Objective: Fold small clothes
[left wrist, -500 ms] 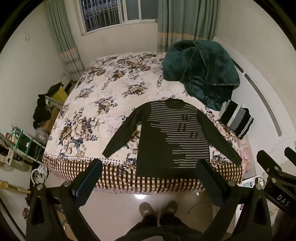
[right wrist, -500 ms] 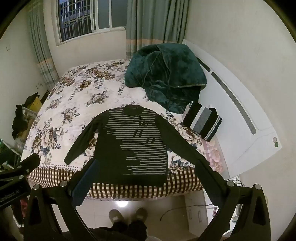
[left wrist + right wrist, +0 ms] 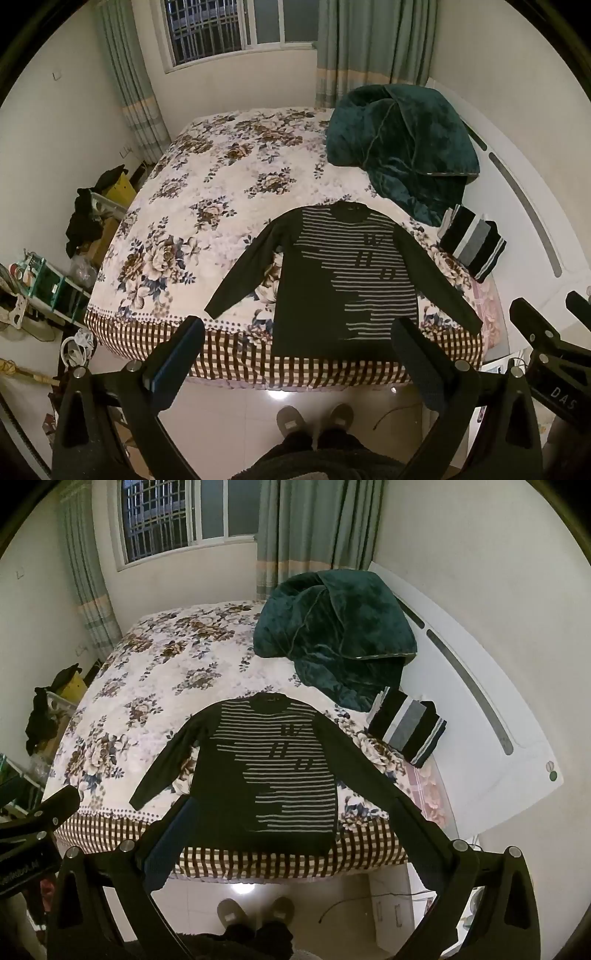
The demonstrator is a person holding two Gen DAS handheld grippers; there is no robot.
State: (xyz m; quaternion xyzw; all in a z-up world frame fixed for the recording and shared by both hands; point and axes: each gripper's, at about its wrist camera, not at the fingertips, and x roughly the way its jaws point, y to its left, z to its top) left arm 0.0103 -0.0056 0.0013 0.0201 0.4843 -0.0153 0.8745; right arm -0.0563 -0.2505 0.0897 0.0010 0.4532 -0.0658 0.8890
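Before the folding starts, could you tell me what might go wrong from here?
The sweater's hem hangs over the bed edge, so a one-sided pull could drag it to the floor. Both sleeves are spread wide; an uneven pinch may bunch them. The folded striped garment lies close to the right sleeve and might get swept aside.

The sweater (image 3: 347,280) is black with thin grey stripes (they cover only part of its front). The bedspread (image 3: 221,206) is cream with brown and blue-grey flowers, its edge checked brown and white. The blanket (image 3: 399,147) is dark green. The folded clothes (image 3: 474,247) show black, grey and white bands.
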